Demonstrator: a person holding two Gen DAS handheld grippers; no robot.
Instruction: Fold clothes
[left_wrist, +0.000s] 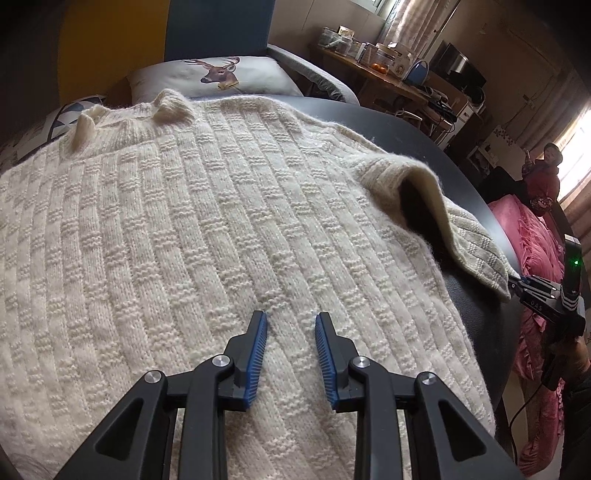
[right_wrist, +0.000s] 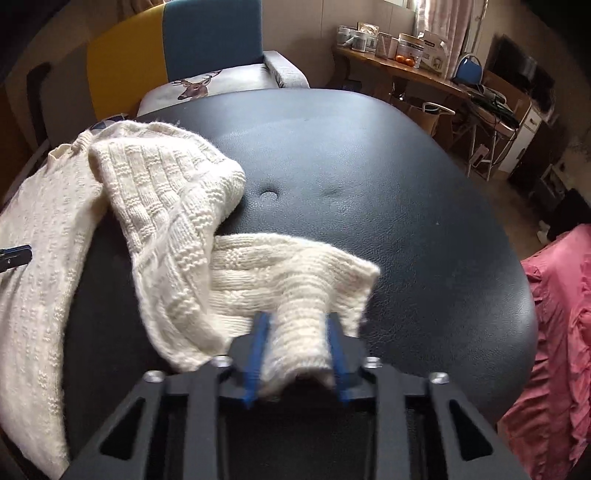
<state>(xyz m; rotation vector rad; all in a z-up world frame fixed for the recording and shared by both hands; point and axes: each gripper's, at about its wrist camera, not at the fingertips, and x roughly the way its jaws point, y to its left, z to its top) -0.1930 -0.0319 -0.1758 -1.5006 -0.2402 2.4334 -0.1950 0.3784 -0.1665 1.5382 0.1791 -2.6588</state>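
Observation:
A cream knitted sweater (left_wrist: 184, 221) lies spread on a black padded table (left_wrist: 461, 177), collar at the far end. My left gripper (left_wrist: 290, 317) hovers over the sweater's body with its blue pads apart, and only the flat knit shows beneath them. The right sleeve (right_wrist: 295, 280) trails across the black table (right_wrist: 369, 184) toward my right gripper (right_wrist: 297, 317), which is shut on the cuff. In the left wrist view the right gripper (left_wrist: 517, 286) sits at the sleeve's end near the table's right edge. In the right wrist view, the left gripper's tip (right_wrist: 14, 254) shows at the left edge.
A deer-print pillow (left_wrist: 218, 74) and a blue and yellow chair back (right_wrist: 210, 33) stand beyond the table. A cluttered wooden desk (left_wrist: 388, 66) lines the far wall. Pink bedding (right_wrist: 561, 314) lies to the right, and a person (left_wrist: 546, 170) is by the window.

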